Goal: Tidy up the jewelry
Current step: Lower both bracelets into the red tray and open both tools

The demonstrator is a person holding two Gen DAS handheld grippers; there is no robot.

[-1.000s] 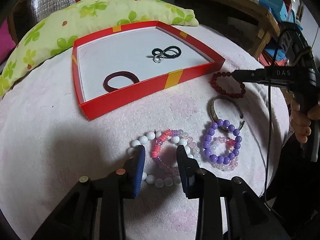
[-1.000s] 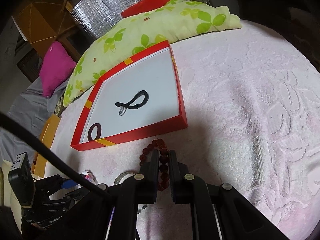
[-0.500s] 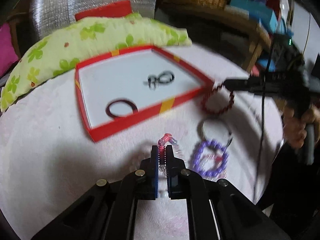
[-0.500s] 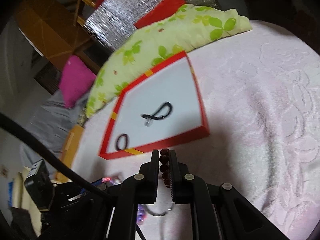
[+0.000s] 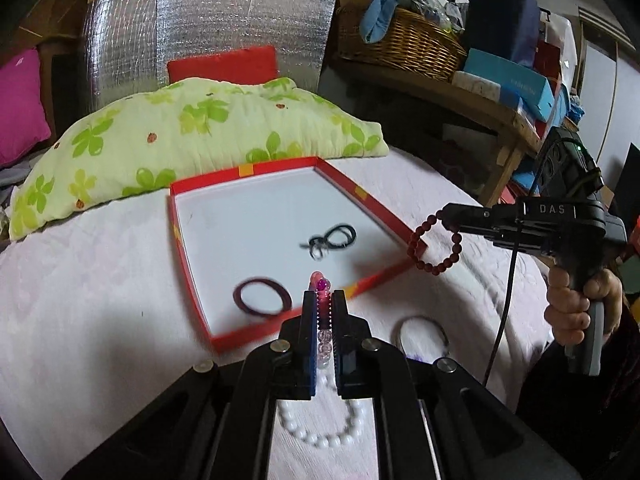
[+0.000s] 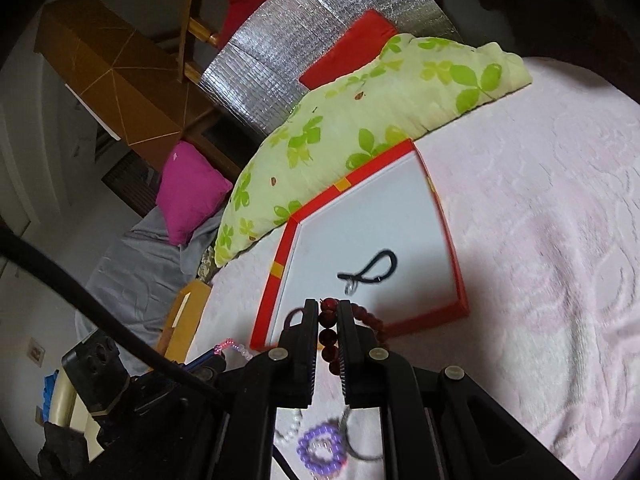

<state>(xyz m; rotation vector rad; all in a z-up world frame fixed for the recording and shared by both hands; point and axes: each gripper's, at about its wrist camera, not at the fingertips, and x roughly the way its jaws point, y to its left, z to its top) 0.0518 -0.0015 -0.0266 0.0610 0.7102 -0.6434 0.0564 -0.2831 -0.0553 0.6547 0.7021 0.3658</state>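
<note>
I am carrying two bracelets toward the red tray (image 5: 192, 264) on the bed: left tool (image 5: 324, 308) clenched on the pink-and-white bead bracelet (image 5: 322, 432), right tool (image 6: 329, 320) gripping the dark red bead bracelet (image 5: 436, 240) over the tray's right edge. Next, releasing inside.

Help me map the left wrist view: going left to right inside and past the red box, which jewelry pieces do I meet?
Maroon ring → black cord → red bead bracelet, hanging from the right gripper just past the red box edge.
</note>
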